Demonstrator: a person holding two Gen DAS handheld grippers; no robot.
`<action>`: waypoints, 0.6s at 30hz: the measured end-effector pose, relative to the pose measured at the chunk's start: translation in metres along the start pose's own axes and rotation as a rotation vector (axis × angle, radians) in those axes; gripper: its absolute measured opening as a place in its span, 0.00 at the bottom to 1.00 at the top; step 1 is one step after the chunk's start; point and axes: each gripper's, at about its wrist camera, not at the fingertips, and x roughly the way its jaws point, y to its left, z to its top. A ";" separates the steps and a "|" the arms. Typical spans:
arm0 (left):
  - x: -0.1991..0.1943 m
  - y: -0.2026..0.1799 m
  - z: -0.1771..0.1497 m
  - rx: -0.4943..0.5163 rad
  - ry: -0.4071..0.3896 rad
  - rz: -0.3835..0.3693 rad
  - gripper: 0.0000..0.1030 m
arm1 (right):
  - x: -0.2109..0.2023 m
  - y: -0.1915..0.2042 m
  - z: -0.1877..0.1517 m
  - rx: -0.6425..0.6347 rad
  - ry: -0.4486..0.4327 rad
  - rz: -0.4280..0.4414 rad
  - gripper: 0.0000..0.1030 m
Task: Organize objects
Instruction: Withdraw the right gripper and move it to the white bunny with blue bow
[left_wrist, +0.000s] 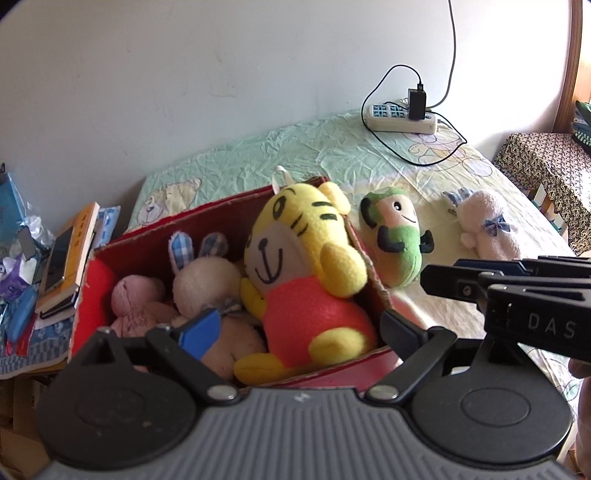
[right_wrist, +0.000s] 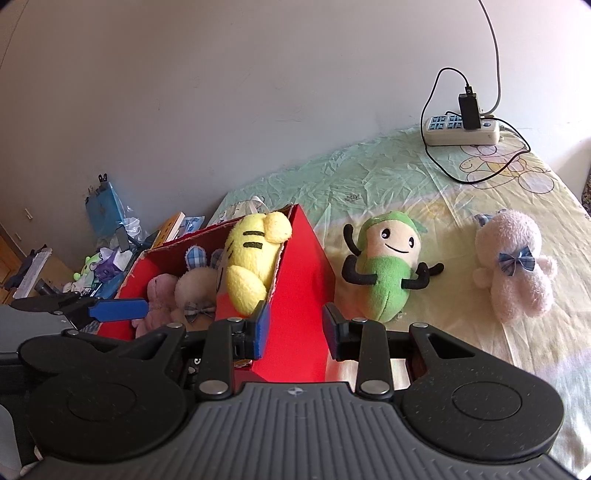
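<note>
Left wrist view: your left gripper (left_wrist: 299, 328) hangs wide apart over the red box (left_wrist: 110, 258), where the tiger (left_wrist: 295, 258) and two bunnies lie. Your right gripper (right_wrist: 295, 332) gapes empty beside the box wall; the green toy (right_wrist: 388, 273) and pink toy (right_wrist: 513, 273) lie on the bed (right_wrist: 369, 173).

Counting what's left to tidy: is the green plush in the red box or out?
Out. The green plush lies on the bedsheet beside the red box, right of its wall.

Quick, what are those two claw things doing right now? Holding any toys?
Left gripper: open, holding nothing, over the red box.
Right gripper: open, holding nothing, by the box's wall.
</note>
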 end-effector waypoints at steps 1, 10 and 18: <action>-0.001 -0.003 0.000 0.002 -0.001 0.005 0.91 | -0.001 -0.002 0.000 0.000 0.001 0.000 0.33; -0.008 -0.035 0.007 0.022 -0.002 0.041 0.91 | -0.011 -0.032 0.003 0.008 0.018 -0.002 0.33; -0.005 -0.070 0.018 0.042 -0.005 0.049 0.91 | -0.018 -0.064 0.010 0.023 0.035 -0.006 0.34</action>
